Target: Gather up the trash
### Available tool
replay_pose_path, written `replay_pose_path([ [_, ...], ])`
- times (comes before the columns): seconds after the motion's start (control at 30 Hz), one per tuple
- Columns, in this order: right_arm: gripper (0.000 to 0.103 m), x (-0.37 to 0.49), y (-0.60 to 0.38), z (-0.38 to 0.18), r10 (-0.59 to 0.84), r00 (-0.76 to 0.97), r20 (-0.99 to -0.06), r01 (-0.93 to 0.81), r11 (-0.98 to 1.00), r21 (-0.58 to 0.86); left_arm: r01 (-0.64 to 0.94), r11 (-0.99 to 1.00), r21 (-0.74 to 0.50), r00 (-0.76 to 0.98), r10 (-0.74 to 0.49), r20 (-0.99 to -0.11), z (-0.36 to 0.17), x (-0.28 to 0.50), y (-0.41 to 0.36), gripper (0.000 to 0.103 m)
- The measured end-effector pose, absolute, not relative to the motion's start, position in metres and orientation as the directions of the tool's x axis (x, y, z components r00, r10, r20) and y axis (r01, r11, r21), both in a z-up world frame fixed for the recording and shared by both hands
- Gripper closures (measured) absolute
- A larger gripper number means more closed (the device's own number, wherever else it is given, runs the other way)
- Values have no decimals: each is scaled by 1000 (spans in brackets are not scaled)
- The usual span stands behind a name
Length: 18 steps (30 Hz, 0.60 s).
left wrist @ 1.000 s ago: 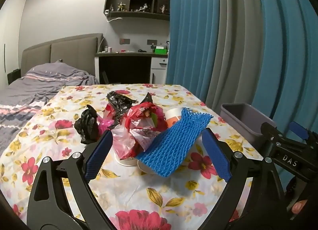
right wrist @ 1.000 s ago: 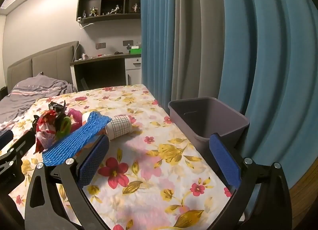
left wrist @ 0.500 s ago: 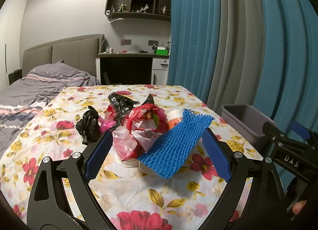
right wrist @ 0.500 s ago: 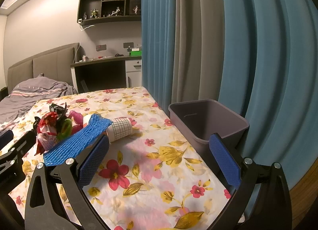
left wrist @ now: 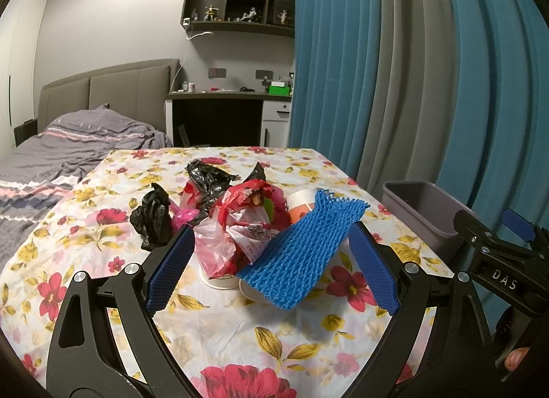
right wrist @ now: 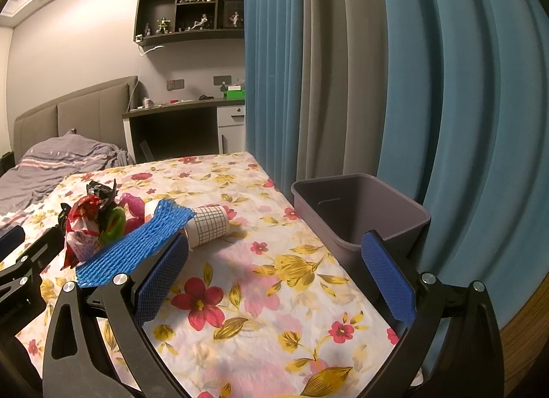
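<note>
- Left gripper (left wrist: 271, 269): blue-padded fingers (left wrist: 170, 271) spread wide, grasping nothing; raised above the table (left wrist: 219, 336), aimed at the trash pile
- Right gripper (right wrist: 274, 281): fingers (right wrist: 387, 281) likewise released and empty; left pad near the blue foam net (right wrist: 137, 243), right pad in front of the bin's near corner
- Blue foam net: draped slantwise over an overturned paper cup; frayed end uppermost
- Red-and-clear plastic bag (left wrist: 247, 223): crumpled, touching the net's left side, resting on a white cup rim
- Grid-printed paper cup (right wrist: 209, 226): on its side, just beside the net
- Black plastic bags (left wrist: 152, 216): one crumpled left of the pile; another (left wrist: 209, 174) behind it
- Grey plastic bin (right wrist: 357, 212): open-topped, at the table's right edge against the blue curtain (right wrist: 463, 89); well apart from the pile
- Floral tablecloth covers the table; bed (left wrist: 68, 144) behind
</note>
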State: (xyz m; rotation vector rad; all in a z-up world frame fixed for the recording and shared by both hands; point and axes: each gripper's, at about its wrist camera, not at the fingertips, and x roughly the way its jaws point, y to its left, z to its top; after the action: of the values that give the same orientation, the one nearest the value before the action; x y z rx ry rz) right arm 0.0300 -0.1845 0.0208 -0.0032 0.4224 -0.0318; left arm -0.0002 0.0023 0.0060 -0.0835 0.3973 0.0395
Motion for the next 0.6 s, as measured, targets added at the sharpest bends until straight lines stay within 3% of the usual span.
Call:
replay_pose_path([
  [0.6,5,29,-184,20,-32,914,-405,29,1000,-11,-54,996,-76,921,20,-388,4,0,3,13],
])
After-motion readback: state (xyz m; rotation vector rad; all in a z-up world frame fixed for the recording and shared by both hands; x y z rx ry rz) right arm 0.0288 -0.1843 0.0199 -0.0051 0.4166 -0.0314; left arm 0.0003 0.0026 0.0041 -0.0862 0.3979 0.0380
